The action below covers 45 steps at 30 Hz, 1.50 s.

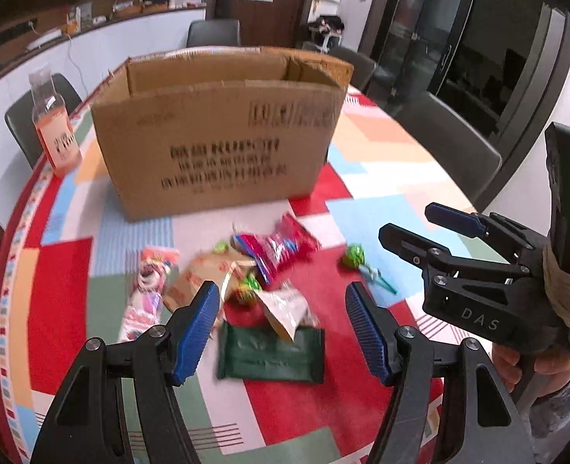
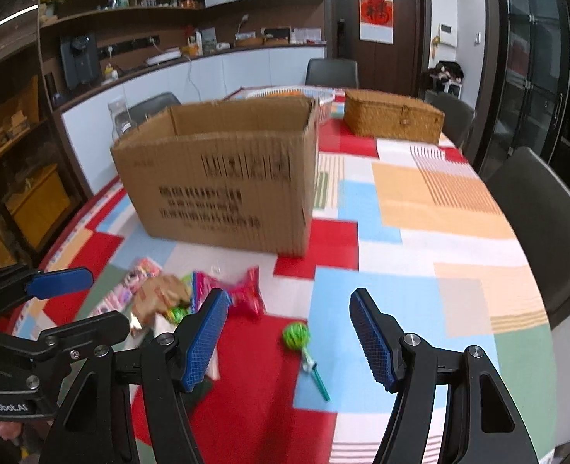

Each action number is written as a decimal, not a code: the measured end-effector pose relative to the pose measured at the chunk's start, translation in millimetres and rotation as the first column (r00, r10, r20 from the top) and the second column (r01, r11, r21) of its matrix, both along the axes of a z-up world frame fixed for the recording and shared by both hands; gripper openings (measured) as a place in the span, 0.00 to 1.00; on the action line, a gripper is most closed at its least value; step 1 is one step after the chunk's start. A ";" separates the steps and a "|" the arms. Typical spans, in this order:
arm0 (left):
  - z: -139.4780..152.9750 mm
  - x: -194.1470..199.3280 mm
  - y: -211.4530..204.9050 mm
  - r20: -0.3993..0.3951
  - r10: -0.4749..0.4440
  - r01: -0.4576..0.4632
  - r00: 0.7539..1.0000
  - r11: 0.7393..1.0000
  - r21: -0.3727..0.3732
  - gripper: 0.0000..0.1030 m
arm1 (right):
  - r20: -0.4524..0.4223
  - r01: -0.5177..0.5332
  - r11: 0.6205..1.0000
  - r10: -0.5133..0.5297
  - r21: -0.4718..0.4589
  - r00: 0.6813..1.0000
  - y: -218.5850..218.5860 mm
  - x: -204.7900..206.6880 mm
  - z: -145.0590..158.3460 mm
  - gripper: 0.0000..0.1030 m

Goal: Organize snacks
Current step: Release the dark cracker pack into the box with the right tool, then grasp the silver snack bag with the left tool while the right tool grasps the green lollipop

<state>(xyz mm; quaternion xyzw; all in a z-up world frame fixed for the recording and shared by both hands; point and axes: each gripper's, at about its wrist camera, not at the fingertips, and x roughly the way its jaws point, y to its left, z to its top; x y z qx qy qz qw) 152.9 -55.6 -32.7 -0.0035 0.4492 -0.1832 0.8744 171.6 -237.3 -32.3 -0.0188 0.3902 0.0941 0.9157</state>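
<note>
Snacks lie in a loose heap on the patchwork red, blue and orange tablecloth (image 1: 64,290), just in front of the open brown corrugated cardboard box (image 1: 223,143) where, judging by the task, they belong. The pile overlaps: a dark green flat wrapper (image 1: 273,352) sits nearest, a white crinkled packet (image 1: 285,305) leans on it, a tan paper pouch (image 1: 203,274) and a shiny red-and-pink foil bag (image 1: 281,247) crowd behind, and a pink cartoon-printed packet (image 1: 145,290) lies at the left edge. A green striped lollipop with a teal stick (image 2: 296,336) rests apart, to the right of the heap. Trouble is most likely to come from that overlap: closing on the green wrapper could drag the white packet along or pinch only a slippery edge, so it may slide out on the way over the tall box wall. The lollipop is small and round-headed, and a grip on its head rather than its stick could let it roll or twist free. Both views are blurred, so exact edges are hard to judge. The left gripper (image 1: 281,332) hangs above the pile with its jaws spread wide, holding and touching nothing; the right gripper (image 2: 289,332) is likewise spread wide and empty, framing the lollipop from above.
</note>
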 end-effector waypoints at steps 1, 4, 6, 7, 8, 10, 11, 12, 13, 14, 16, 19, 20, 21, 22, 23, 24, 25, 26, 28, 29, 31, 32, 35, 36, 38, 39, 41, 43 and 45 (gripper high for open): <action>-3.7 0.3 -1.4 -0.010 -0.003 0.003 1.000 1.000 0.001 0.65 | -0.013 0.000 1.000 0.000 -0.003 1.000 -1.4 0.0 -4.2 0.65; -17.5 2.7 -5.9 -0.052 -0.010 0.010 0.999 1.000 -0.001 0.63 | -0.046 0.001 1.000 -0.002 -0.014 0.999 -5.1 0.2 -16.0 0.65; -26.8 6.0 -8.3 -0.083 -0.011 0.011 0.997 1.000 -0.008 0.63 | -0.067 0.002 1.000 -0.003 -0.021 0.998 -7.0 1.8 -22.9 0.65; -29.9 7.7 -9.2 -0.095 -0.010 0.009 0.995 1.000 -0.011 0.61 | -0.080 0.001 1.000 -0.003 -0.023 0.997 -8.0 2.6 -26.7 0.65; -32.3 9.0 -10.2 -0.103 -0.010 0.009 0.995 1.000 -0.014 0.61 | -0.090 0.000 1.000 -0.003 -0.024 0.996 -8.6 3.3 -30.1 0.65; -39.1 12.4 -11.3 -0.121 -0.011 0.009 0.993 1.000 -0.019 0.57 | -0.103 0.000 1.000 -0.002 -0.025 0.995 -9.9 4.7 -36.6 0.65; -41.3 13.7 -11.5 -0.128 -0.011 0.009 0.992 1.000 -0.021 0.56 | -0.111 -0.001 1.000 -0.002 -0.025 0.994 -10.4 5.5 -39.7 0.64; -44.5 15.8 -12.4 -0.137 -0.012 0.008 0.991 1.000 -0.025 0.55 | -0.116 -0.001 1.000 -0.002 -0.023 0.993 -10.4 6.3 -42.4 0.64; -46.8 17.5 -12.4 -0.144 -0.011 0.007 0.989 1.000 -0.026 0.53 | -0.123 -0.001 1.000 -0.001 -0.021 0.992 -11.0 7.2 -45.1 0.64; -49.8 19.3 -12.8 -0.156 -0.011 0.006 0.988 0.999 -0.031 0.52 | -0.130 -0.001 1.000 -0.002 -0.020 0.992 -11.5 8.5 -48.2 0.64; -54.7 22.2 -13.8 -0.170 -0.013 0.006 0.985 0.999 -0.039 0.49 | -0.142 -0.001 1.000 -0.001 -0.016 0.990 -11.6 10.5 -52.5 0.63; -61.0 26.5 -15.2 -0.188 -0.008 0.001 0.982 0.999 -0.038 0.45 | -0.161 -0.010 1.000 0.008 -0.010 0.987 -11.4 14.1 -58.7 0.58; -62.8 28.0 -15.6 -0.195 -0.009 0.001 0.981 0.999 -0.041 0.43 | -0.166 -0.013 1.000 0.011 -0.007 0.986 -11.3 15.2 -60.7 0.57; -64.5 29.5 -16.2 -0.199 -0.011 0.002 0.980 0.999 -0.043 0.42 | -0.168 -0.014 1.000 0.013 -0.006 0.986 -11.0 16.0 -61.9 0.55; -65.7 30.8 -16.7 -0.205 -0.009 0.000 0.979 0.999 -0.042 0.41 | -0.170 -0.017 1.000 0.016 -0.003 0.985 -10.8 17.1 -63.3 0.55; -67.2 32.1 -17.0 -0.211 -0.008 -0.002 0.977 0.999 -0.046 0.40 | -0.172 -0.018 1.000 0.017 -0.002 0.985 -10.5 18.3 -64.3 0.54; -68.4 33.7 -17.6 -0.215 -0.008 -0.002 0.976 0.999 -0.049 0.39 | -0.175 -0.019 1.000 0.019 0.001 0.984 -10.5 20.1 -65.9 0.53; -69.8 35.9 -18.7 -0.219 -0.008 -0.003 0.976 0.999 -0.049 0.39 | -0.178 -0.021 1.000 0.021 0.004 0.984 -10.6 21.9 -67.5 0.52; -70.7 37.5 -19.6 -0.220 -0.007 -0.004 0.976 0.999 -0.047 0.39 | -0.185 -0.021 1.000 0.023 0.009 0.983 -10.8 24.1 -69.5 0.50; -72.2 41.4 -21.7 -0.217 -0.006 -0.004 0.976 0.999 -0.045 0.39 | -0.192 -0.020 1.000 0.023 0.018 0.981 -11.8 27.3 -72.0 0.49; -72.0 42.8 -22.1 -0.216 -0.006 -0.004 0.976 0.999 -0.046 0.39 | -0.195 -0.019 1.000 0.022 0.021 0.981 -12.1 28.9 -73.2 0.48; -73.2 45.6 -23.8 -0.217 -0.008 -0.002 0.976 0.999 -0.046 0.39 | -0.196 -0.018 1.000 0.022 0.024 0.980 -12.3 31.3 -74.5 0.47; -74.0 46.6 -24.5 -0.219 -0.008 -0.002 0.976 0.999 -0.045 0.39 | -0.194 -0.019 0.999 0.024 0.028 0.981 -12.2 32.6 -75.3 0.46; -76.8 49.5 -26.1 -0.232 -0.010 -0.003 0.973 0.999 -0.053 0.34 | -0.198 -0.027 0.999 0.033 0.032 0.980 -10.6 36.2 -78.0 0.42; -77.3 49.9 -25.8 -0.234 -0.012 -0.002 0.972 0.998 -0.060 0.33 | -0.201 -0.029 0.999 0.035 0.033 0.979 -9.6 37.4 -79.1 0.41; -77.4 50.3 -25.2 -0.236 -0.016 -0.001 0.972 0.998 -0.069 0.31 | -0.205 -0.033 0.999 0.039 0.032 0.978 -7.9 39.3 -81.3 0.39; -77.2 50.5 -25.2 -0.234 -0.017 0.001 0.972 0.998 -0.068 0.31 | -0.202 -0.032 0.999 0.038 0.029 0.979 -7.0 39.4 -81.7 0.37; -76.6 50.0 -24.8 -0.230 -0.016 0.001 0.973 0.998 -0.065 0.31 | -0.199 -0.034 0.999 0.037 0.020 0.979 -5.0 39.3 -81.7 0.35; -75.7 49.1 -24.7 -0.224 -0.016 0.002 0.974 0.998 -0.063 0.30 | -0.204 -0.039 0.999 0.043 0.023 0.978 -3.7 38.7 -81.5 0.29; -73.9 47.7 -24.8 -0.216 -0.018 0.005 0.976 0.998 -0.060 0.30 | -0.205 -0.038 0.999 0.043 0.025 0.978 -3.0 37.8 -81.0 0.26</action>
